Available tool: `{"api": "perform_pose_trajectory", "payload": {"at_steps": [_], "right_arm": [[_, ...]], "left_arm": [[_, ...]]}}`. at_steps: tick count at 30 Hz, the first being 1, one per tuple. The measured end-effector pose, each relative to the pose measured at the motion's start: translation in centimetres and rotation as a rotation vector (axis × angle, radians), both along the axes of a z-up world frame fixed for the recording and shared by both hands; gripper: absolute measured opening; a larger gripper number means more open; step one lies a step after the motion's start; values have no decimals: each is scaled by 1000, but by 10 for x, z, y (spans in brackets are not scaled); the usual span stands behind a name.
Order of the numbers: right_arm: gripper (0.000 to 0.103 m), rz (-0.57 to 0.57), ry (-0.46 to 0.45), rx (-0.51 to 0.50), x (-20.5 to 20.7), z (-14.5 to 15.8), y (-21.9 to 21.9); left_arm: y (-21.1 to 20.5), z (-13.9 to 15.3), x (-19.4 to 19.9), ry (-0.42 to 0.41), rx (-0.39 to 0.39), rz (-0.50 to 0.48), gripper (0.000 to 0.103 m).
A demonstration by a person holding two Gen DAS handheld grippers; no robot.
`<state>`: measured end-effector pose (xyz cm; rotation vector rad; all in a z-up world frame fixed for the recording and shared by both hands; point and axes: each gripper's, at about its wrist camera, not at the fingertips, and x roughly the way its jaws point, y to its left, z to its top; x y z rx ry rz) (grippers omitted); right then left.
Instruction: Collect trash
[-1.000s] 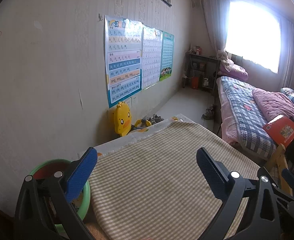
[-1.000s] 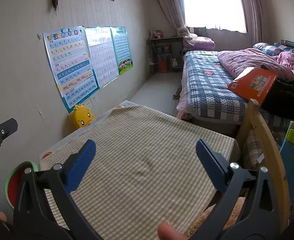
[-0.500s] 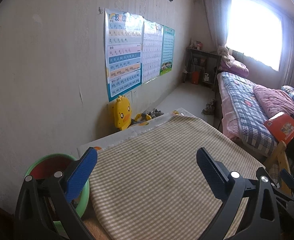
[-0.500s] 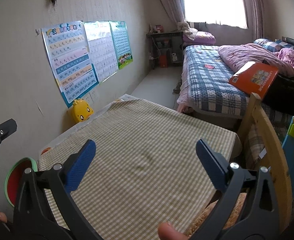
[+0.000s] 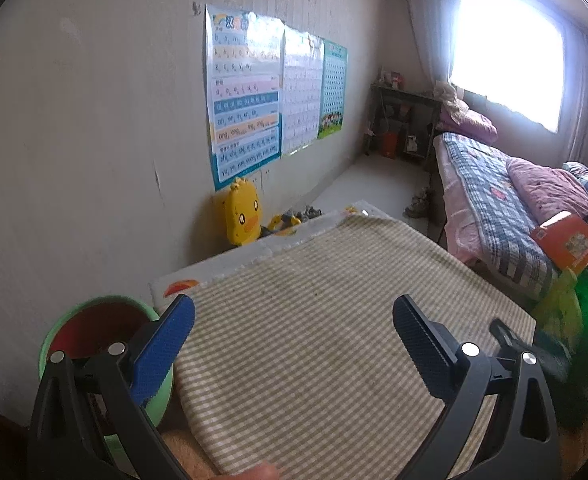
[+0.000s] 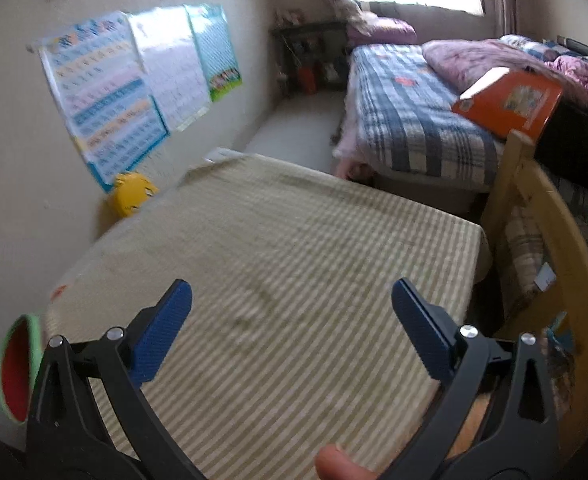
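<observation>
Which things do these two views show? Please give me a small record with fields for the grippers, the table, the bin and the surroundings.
left gripper: open, holds nothing
right gripper: open, holds nothing
table surface: checked tablecloth, no trash visible on it
bin: green trash can with red liner, at the table's left corner by the wall
near wall: yellow duck toy, below the learning posters
beyond table: bed with an orange box

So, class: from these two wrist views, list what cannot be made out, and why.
- Round green bin with red liner: its contents, hidden by the left gripper finger; cut by the frame edge in the right view.
- Wall posters: text, blurred in the right view.
- Dark shelf unit: items too small.
- Trash on the checked tablecloth: none discernible.
</observation>
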<state>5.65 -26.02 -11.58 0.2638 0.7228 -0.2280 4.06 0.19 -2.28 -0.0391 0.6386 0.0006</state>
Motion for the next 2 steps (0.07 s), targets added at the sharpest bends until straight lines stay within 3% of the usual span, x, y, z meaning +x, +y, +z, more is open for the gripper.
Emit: {"api": "perform_pose_trajectory", "payload": {"at_steps": [2], "right_arm": [[98, 1, 27, -34, 26, -14, -10]], "left_arm": [[3, -3, -1, 6, -6, -2, 95]]}}
